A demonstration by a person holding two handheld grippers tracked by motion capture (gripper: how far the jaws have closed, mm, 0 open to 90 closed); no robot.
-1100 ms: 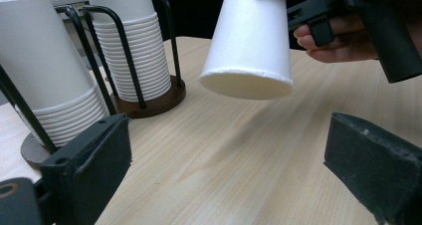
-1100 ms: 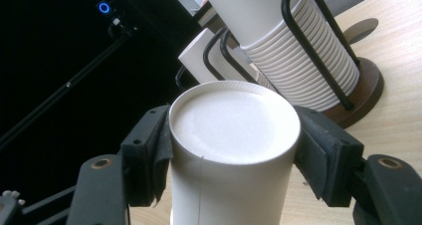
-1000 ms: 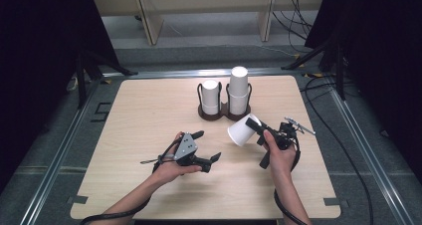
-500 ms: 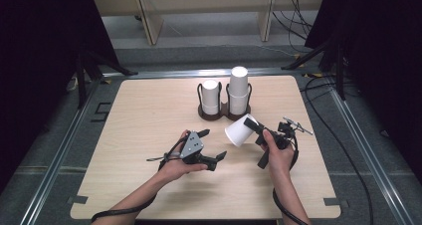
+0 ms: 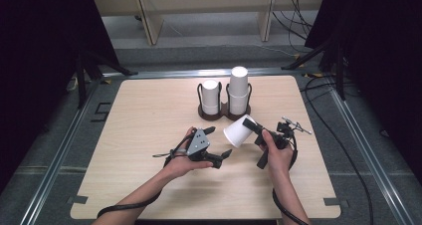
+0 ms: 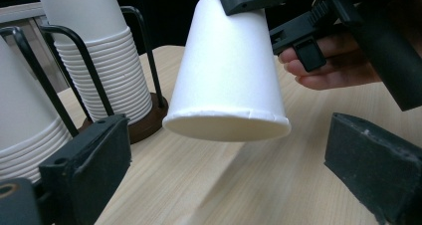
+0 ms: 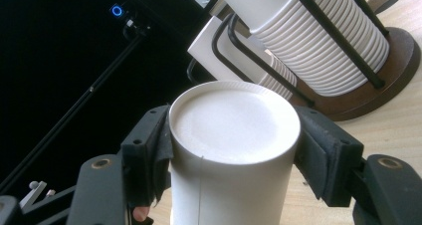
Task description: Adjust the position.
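Observation:
My right gripper [image 5: 252,127] is shut on a white paper cup [image 5: 238,131] near its closed bottom, and its pads [image 7: 318,153] press both sides. The cup [image 7: 234,135] is held above the table, tipped, with its mouth toward my left gripper [image 5: 218,142]. That gripper stands open, its jaws wide apart just short of the cup's rim [image 6: 226,128] and touching nothing. Behind stands a dark wire cup holder [image 5: 219,114] with two stacks of white cups [image 5: 238,88].
The light wooden table [image 5: 144,115] has bare room on its left half and along its front edge. The holder's wire posts [image 6: 144,51] and stacks [image 7: 318,46] stand close behind the held cup. Cables [image 5: 318,93] lie on the floor to the right.
My left gripper has edged to the right, closer to the cup's mouth. The right gripper and the cup have stayed where they were.

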